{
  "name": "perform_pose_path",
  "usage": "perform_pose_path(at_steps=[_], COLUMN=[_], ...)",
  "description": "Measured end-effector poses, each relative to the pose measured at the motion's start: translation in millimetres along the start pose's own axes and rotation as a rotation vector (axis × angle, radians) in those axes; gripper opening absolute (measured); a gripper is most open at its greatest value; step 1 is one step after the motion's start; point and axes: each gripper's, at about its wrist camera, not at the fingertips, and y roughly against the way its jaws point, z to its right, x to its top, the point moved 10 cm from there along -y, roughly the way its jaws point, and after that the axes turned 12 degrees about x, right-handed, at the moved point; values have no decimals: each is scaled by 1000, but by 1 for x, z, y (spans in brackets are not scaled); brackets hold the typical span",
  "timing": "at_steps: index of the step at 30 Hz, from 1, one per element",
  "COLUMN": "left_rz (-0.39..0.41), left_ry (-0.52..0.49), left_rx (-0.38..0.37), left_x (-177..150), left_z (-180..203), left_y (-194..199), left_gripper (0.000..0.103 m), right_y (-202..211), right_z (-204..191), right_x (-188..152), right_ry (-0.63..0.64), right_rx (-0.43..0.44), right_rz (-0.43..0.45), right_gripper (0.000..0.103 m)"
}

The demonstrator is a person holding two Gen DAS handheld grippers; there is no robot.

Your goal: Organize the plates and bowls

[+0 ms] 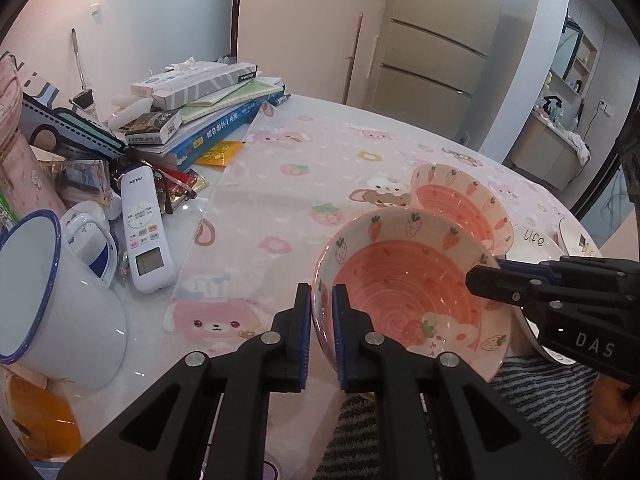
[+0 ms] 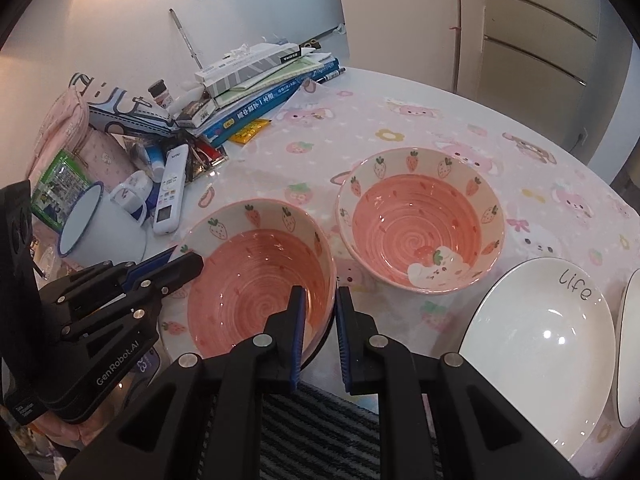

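Observation:
Two pink strawberry bowls and white plates are on the pink tablecloth. The near bowl point(image 1: 404, 284) point(image 2: 256, 276) is held by both grippers. My left gripper point(image 1: 322, 320) point(image 2: 184, 266) is shut on its left rim. My right gripper point(image 2: 318, 320) point(image 1: 480, 276) is shut on its right rim. The second bowl point(image 2: 420, 220) point(image 1: 460, 204) stands just beyond it. A white plate marked "life" point(image 2: 536, 344) point(image 1: 534, 240) lies to the right, with another white plate's edge point(image 2: 628, 352) beside it.
A white enamel mug point(image 1: 52, 300), a white remote point(image 1: 146, 232), a stack of books and boxes point(image 1: 208, 108) and a pink bag point(image 2: 80, 140) crowd the table's left side. A striped cloth point(image 2: 320, 436) lies at the near edge.

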Motion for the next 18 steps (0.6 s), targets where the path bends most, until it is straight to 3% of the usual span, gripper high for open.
perform_pose_path(at_steps=[7,13,14,18], left_rz=[28,66,68,88], left_ry=[2,14,13,-15], left_rx=[-1,-3,-7,-6], left_x=[10,33,38,59], left_z=[0,-1,1,14], left_y=[15,32,34,41], left_gripper=[8,9,11,38], right_y=[25,51,54,74], right_z=[-2,23,27,52], right_x=[13,27,28,40], right_ry=[18,-49,-60,-96], right_rx=[14,10,8,-37], right_rz=[63,124,132,192], right_gripper=[16,16,16,16])
